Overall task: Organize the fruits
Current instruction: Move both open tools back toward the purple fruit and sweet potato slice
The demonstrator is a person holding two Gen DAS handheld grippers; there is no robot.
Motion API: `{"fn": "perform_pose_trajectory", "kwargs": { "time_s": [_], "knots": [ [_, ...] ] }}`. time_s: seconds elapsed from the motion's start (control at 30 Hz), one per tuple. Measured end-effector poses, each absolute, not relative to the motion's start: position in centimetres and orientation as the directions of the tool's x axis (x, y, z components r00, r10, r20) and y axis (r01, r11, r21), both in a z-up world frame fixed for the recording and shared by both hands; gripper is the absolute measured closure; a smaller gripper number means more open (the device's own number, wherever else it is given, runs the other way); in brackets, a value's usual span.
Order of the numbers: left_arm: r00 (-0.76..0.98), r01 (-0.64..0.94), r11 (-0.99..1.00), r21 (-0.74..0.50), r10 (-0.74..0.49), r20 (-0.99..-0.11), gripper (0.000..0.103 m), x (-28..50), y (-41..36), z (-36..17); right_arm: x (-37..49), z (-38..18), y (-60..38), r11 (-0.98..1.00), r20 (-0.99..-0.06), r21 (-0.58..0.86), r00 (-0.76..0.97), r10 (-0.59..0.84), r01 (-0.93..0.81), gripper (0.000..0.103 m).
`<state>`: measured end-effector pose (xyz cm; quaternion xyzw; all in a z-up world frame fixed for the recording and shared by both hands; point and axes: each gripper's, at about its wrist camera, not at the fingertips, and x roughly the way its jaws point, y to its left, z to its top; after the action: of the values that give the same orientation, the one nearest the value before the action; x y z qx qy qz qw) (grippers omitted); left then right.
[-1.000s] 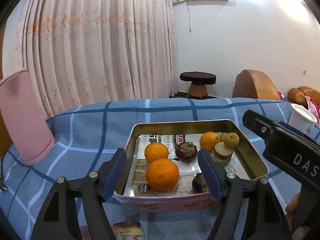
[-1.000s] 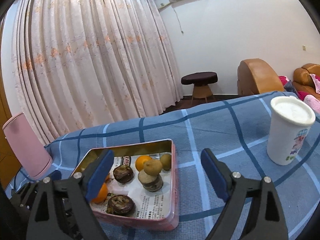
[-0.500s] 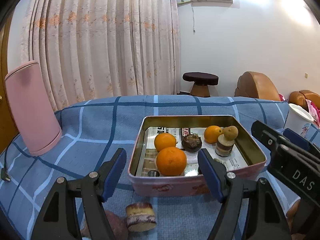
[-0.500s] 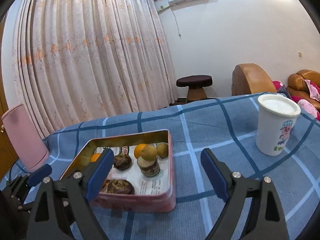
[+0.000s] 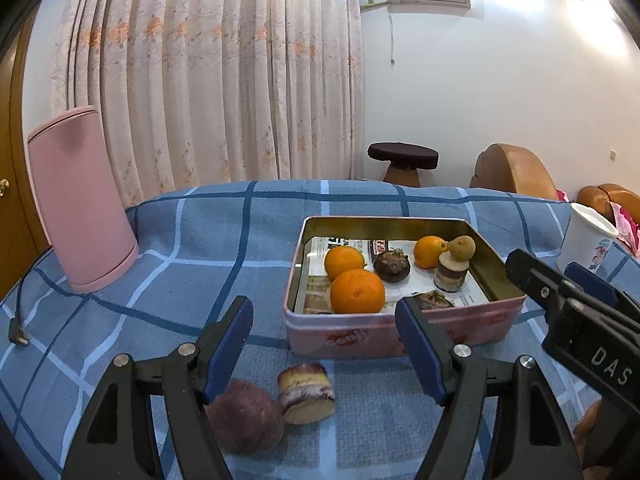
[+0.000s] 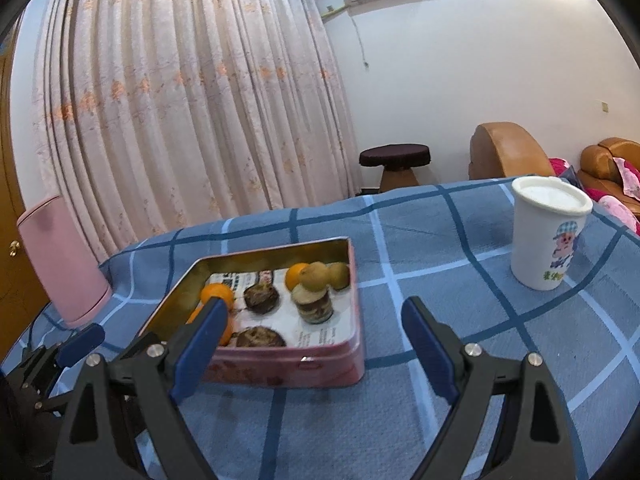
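A pink tin box [image 5: 400, 334] stands on the blue checked cloth and also shows in the right wrist view [image 6: 304, 372]. It holds oranges [image 5: 357, 291], dark round fruits [image 5: 392, 266], a small brown fruit [image 5: 462, 248] on a cake slice and more. On the cloth in front of the box lie a purple round fruit [image 5: 244, 420] and a layered cake piece [image 5: 306, 392]. My left gripper [image 5: 324, 344] is open and empty above them. My right gripper [image 6: 312, 344] is open and empty, before the box's near right corner.
A tall pink container [image 5: 82, 200] stands at the left with a cable [image 5: 20, 320] beside it. A white lidded cup [image 6: 546, 232] stands at the right. Curtains, a stool and sofas lie beyond the table's far edge.
Both grippers have drawn back from the box and stayed open. The purple fruit and the cake piece on the cloth have come into the left wrist view.
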<state>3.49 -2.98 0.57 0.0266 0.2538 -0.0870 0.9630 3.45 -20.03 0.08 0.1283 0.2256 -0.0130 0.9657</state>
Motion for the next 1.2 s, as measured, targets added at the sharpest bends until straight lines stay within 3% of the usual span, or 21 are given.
{"fn": "perform_pose_trajectory", "kwargs": {
  "time_s": [0.47, 0.67, 0.8, 1.1, 1.2],
  "knots": [
    [0.839, 0.172, 0.985, -0.013, -0.154, -0.522, 0.028, 1.8, -1.0, 0.3, 1.5, 0.0, -17.7, 0.972, -0.453, 0.234, 0.886, 0.097, 0.014, 0.012],
    [0.823, 0.166, 0.986, -0.009, -0.143, -0.55, 0.028, 0.9, 0.8, -0.1, 1.3, -0.6, -16.9, 0.961, -0.503, 0.273, 0.847, 0.171, -0.031, 0.013],
    [0.807, 0.157, 0.987, -0.014, -0.136, -0.575, 0.028, 0.1, 3.0, -0.4, 1.3, -1.1, -15.3, 0.956, -0.54, 0.275, 0.807, 0.239, -0.099, 0.023],
    [0.773, 0.063, 0.997, -0.044, -0.077, -0.629, 0.028, 0.1, 8.7, -0.9, 3.3, -2.3, -10.0, 0.946, -0.627, 0.239, 0.709, 0.322, -0.219, 0.024],
    [0.775, 0.046, 0.998, -0.031, -0.055, -0.629, 0.028, 0.1, 9.5, -0.9, 4.6, -2.8, -8.3, 0.947, -0.664, 0.216, 0.676, 0.32, -0.236, 0.039]
  ]
}}
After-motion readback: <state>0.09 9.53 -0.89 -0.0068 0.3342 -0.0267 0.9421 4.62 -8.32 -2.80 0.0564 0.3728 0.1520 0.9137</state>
